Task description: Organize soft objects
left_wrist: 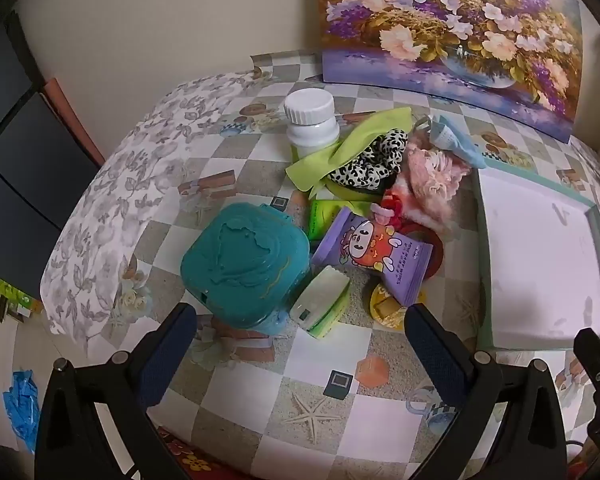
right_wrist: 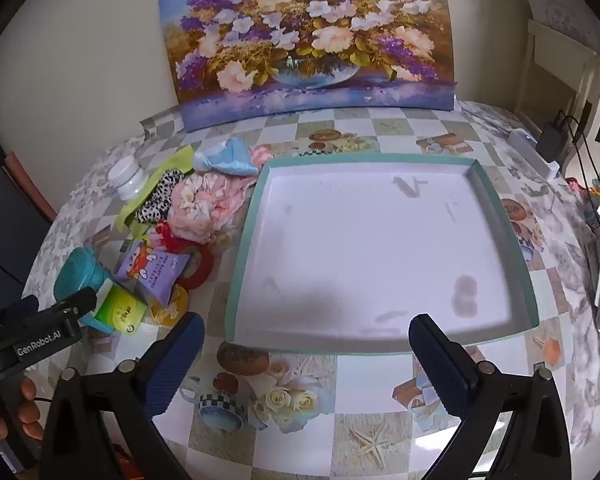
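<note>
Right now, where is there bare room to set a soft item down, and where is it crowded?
The shallow tray with the teal rim is empty inside. Bare tablecloth also runs between the tray's near rim and the table edge, under the open right gripper. Crowded: the pile left of the tray, from white bottle through pink fabric to teal container.

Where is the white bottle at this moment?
The white bottle stands at the far end of the pile, left of the tray; in the left wrist view the green cloth lies against its base.
</note>
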### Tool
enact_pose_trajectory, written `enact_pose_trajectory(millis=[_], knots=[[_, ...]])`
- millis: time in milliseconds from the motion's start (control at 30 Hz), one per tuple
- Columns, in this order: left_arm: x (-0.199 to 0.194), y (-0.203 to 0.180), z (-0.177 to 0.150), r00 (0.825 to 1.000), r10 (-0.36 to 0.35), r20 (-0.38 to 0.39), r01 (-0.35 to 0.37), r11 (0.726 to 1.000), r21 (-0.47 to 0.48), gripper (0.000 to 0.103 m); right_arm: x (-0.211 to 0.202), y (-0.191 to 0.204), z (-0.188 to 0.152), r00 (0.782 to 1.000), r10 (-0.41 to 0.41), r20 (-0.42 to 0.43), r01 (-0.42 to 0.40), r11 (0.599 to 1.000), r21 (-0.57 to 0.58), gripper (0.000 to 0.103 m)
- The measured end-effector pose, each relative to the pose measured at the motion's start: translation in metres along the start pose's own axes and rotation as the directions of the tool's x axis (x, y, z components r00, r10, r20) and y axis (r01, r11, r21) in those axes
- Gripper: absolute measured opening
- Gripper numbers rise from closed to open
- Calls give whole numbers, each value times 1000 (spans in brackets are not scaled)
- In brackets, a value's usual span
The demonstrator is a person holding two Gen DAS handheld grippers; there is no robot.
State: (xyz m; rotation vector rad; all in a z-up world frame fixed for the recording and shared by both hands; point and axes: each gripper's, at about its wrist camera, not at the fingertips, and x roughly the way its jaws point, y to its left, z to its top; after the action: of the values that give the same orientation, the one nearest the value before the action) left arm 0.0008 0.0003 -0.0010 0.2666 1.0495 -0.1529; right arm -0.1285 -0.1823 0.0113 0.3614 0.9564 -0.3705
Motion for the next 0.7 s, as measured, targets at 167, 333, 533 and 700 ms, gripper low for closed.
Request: enact_pose_trajectory(millis=[167,333,533,700], knots=[[-1,-3,-5,1000,20,22,-20,1000,12,103,1,2,-2,1000,-2,1,2,1000,-7,103],[0,-3,-2,1000,17,6,-17,1000,15,103,17,5,-2,998,-29,-54,28,999,-15,103],[1,-2,-3,1000,14,3,-14,1000,15,103,12,4,-5,998,-30,-57,29,999,-17,103],[2,-2,-3,1000,15,1,-15,1000,15,103,12,6,-6,998,-29,-52,28,999,-27,103]])
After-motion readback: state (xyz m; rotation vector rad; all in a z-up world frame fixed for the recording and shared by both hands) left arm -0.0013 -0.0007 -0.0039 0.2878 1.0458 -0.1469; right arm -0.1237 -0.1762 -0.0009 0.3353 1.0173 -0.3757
